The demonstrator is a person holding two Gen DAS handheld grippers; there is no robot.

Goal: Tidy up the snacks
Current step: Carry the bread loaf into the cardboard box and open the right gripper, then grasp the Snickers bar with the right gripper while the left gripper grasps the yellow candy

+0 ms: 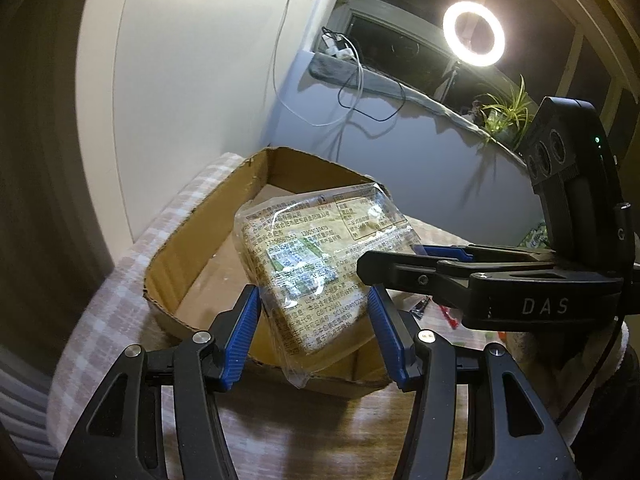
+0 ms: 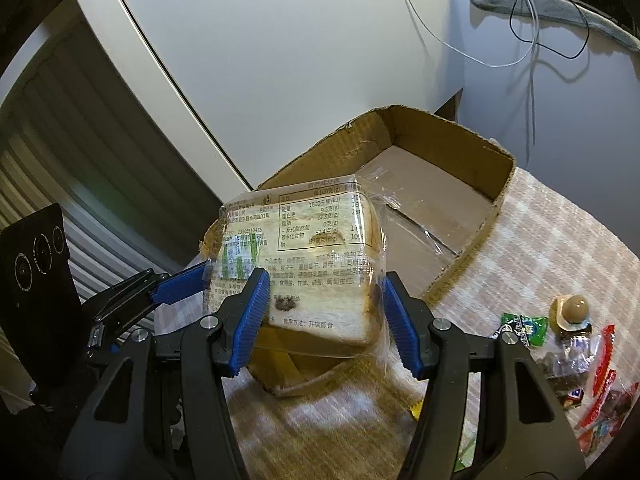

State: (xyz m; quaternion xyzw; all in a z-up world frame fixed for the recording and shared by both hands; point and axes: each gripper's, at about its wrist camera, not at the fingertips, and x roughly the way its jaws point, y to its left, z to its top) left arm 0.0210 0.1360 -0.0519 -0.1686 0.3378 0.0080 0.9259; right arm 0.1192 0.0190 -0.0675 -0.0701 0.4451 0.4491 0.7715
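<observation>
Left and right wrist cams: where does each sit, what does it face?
Left wrist: sits behind the left tongs, looks along them at the bread packet held above the cardboard box; the right tongs reach in from the right.
Right wrist: sits behind the right tongs, faces the same bread packet and cardboard box; the left tongs enter from the left, loose snacks lie at right.
Shared: packet, box, checked cloth, each other's tongs.

Brown cardboard box (image 2: 448, 152), pink/white check tablecloth (image 2: 552, 248), blue gripper pads (image 1: 244, 320), clear pkt pale bread (image 2: 316, 256)
</observation>
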